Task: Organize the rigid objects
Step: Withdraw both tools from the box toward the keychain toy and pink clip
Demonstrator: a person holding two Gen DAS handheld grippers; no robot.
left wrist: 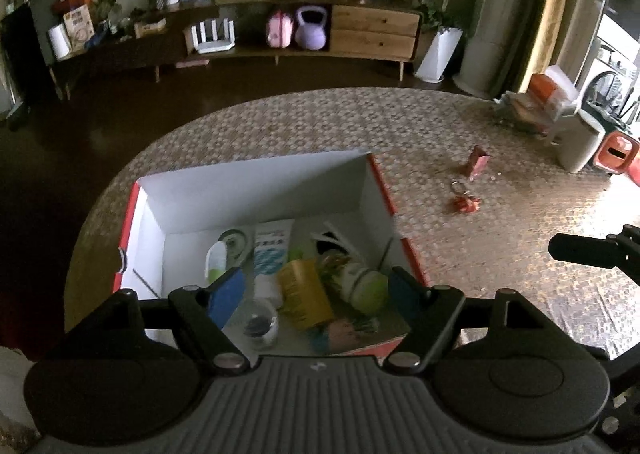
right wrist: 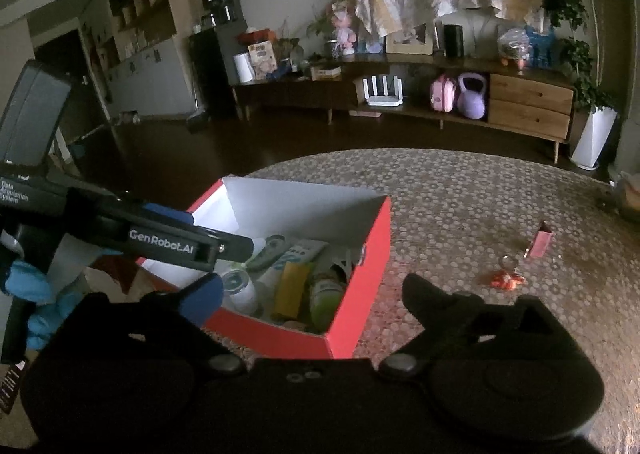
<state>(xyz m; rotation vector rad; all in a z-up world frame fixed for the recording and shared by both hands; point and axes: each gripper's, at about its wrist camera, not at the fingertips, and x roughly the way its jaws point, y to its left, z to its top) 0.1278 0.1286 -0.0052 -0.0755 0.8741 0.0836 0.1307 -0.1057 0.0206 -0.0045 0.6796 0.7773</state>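
A red box (left wrist: 384, 189) with white inner walls sits open on a round patterned table (left wrist: 280, 121), directly under and ahead of the left gripper (left wrist: 316, 286). Inside it lie several things close together: a yellow carton (left wrist: 306, 294) in the middle, a green-capped bottle (left wrist: 366, 286) just to the right of the carton, a white tube with blue print (left wrist: 272, 250) to its left, a white and green bottle (left wrist: 216, 260) further left, and a small clear jar (left wrist: 262, 324) nearest the gripper.

The left gripper hangs above the box with its blue-padded jaws spread wide and nothing between them; the box contents show through the gap. The right gripper (right wrist: 312, 290) stands to the right of the box, over its near corner and the table, with its jaws at their widest and nothing held.

In the right wrist view the left gripper reaches over the box's left side, and a hand in a blue glove (right wrist: 38, 294) grips its handle.

Beyond the right gripper, on the bare table, lie a small red packet (right wrist: 540, 244) and an orange-red keyring (right wrist: 507, 278), near each other and well apart from the box.

Past the table's far edge a long wooden sideboard (left wrist: 372, 29) runs along the wall, with a purple kettlebell (left wrist: 311, 27) on its lower shelf.
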